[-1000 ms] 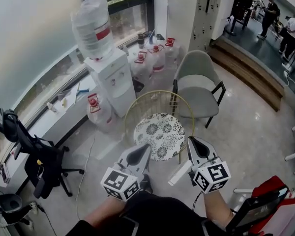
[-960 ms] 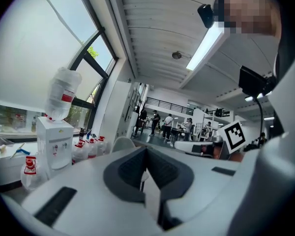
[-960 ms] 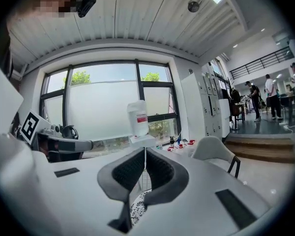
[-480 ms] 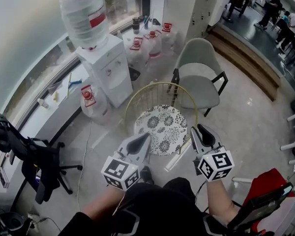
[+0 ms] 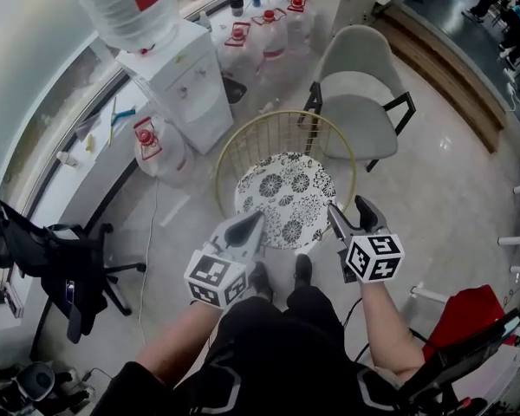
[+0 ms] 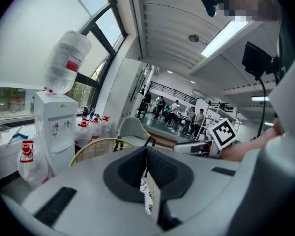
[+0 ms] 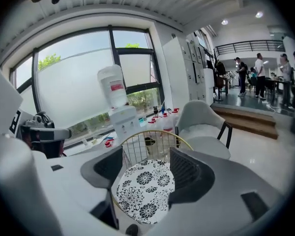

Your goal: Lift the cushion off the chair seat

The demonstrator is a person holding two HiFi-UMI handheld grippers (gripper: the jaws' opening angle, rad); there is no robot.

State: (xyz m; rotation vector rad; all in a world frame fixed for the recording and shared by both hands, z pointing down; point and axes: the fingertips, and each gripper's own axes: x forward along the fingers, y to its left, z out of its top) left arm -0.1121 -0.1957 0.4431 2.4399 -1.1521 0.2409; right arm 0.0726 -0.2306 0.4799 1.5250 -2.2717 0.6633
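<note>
Cushion (image 5: 286,196) (round, b/w floral) lies flat on the seat of the gold wire chair (image 5: 282,133), covering most of it. L gripper (image 5: 247,229) hangs over seat's near-left edge, jaws pressed together, nothing pinched. R gripper (image 5: 348,212) is at seat's near-right edge. Its jaws have just been opening and stand spread, with cushion showing beyond the gap, pads not on it. Water dispenser (image 5: 186,76) & grey armchair (image 5: 360,102) stand behind the chair.
</note>
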